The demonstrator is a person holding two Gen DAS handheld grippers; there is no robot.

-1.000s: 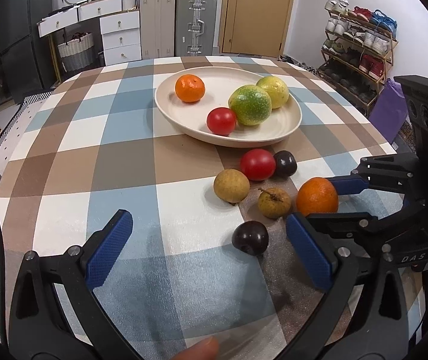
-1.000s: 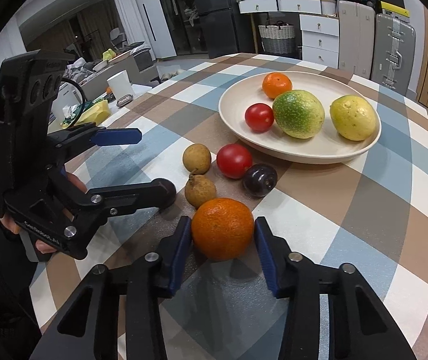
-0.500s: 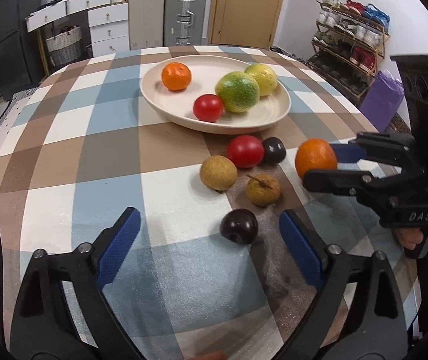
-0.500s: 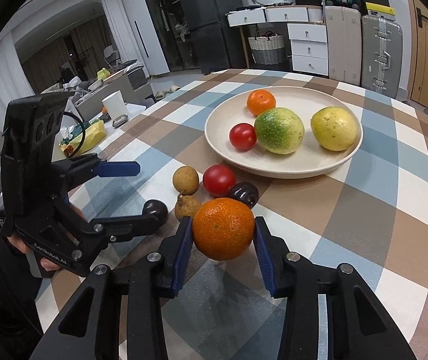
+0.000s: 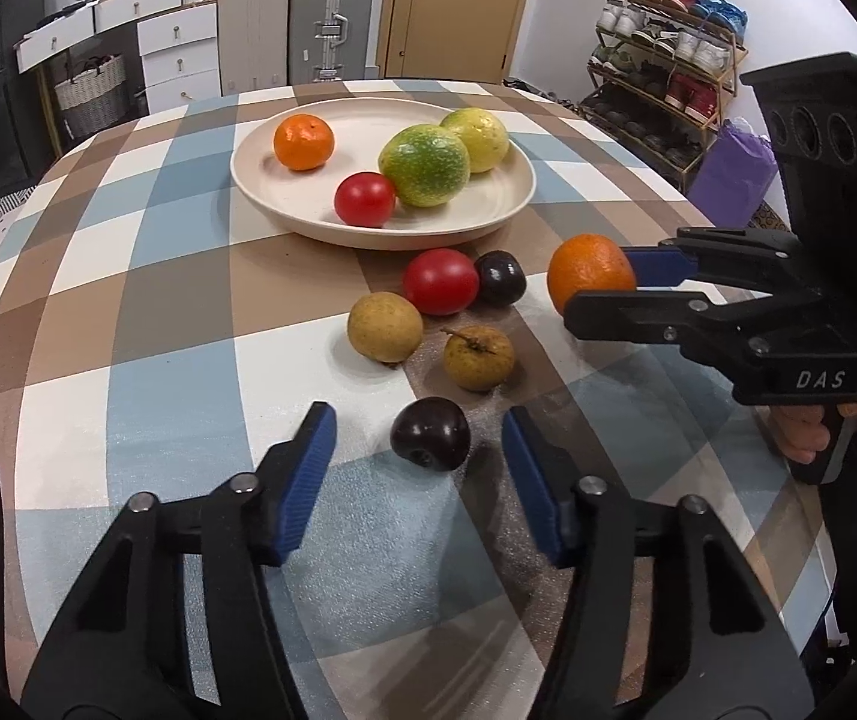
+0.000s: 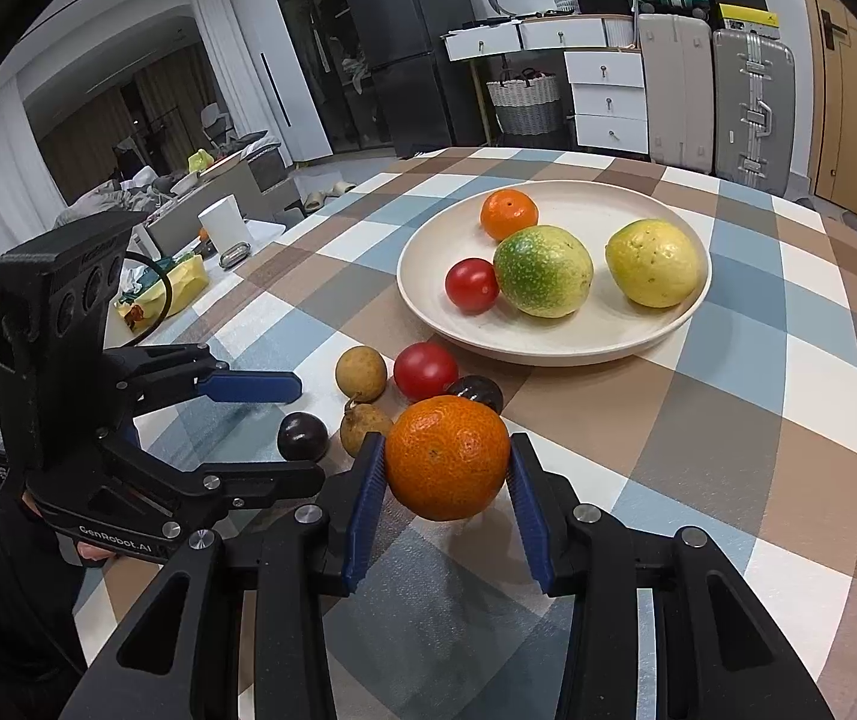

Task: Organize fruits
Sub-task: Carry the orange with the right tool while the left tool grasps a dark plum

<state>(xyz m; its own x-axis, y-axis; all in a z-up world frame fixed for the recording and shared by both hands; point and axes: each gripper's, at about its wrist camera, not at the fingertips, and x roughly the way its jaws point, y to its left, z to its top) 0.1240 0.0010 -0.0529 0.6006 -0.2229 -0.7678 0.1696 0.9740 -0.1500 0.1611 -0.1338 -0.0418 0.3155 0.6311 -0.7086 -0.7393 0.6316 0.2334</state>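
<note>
The right gripper (image 6: 446, 468) is clamped on a large orange (image 6: 446, 457); both blue pads are pressed against the fruit's sides, and the orange is held clear of the tablecloth (image 6: 758, 420), with its shadow cast on the cloth beneath. In the left wrist view the same orange (image 5: 590, 270) is seen gripped between the right gripper's fingers (image 5: 656, 267), just to the right of the loose fruit.

The left gripper (image 5: 419, 456) is positioned around a dark plum (image 5: 430, 433) lying on the cloth. Its jaws have just been closing, yet a gap is visible between each pad and the plum, so the plum is bracketed but not gripped.

Four further fruits are left on the cloth in a cluster between the plum and the plate: a red tomato (image 5: 440, 281), a second dark plum (image 5: 500, 277) touching it on the right, a round tan fruit (image 5: 384, 326) and a stemmed brownish fruit (image 5: 478, 357).

A cream plate (image 5: 500, 210) is placed beyond the cluster. Four fruits are contained in it: a small orange (image 5: 303, 141), a red tomato (image 5: 365, 199), a green mottled fruit (image 5: 424, 165) and a yellow-green fruit (image 5: 479, 131), the last three touching in a row.

A hand (image 5: 806, 429) is seen on the right gripper's handle.
</note>
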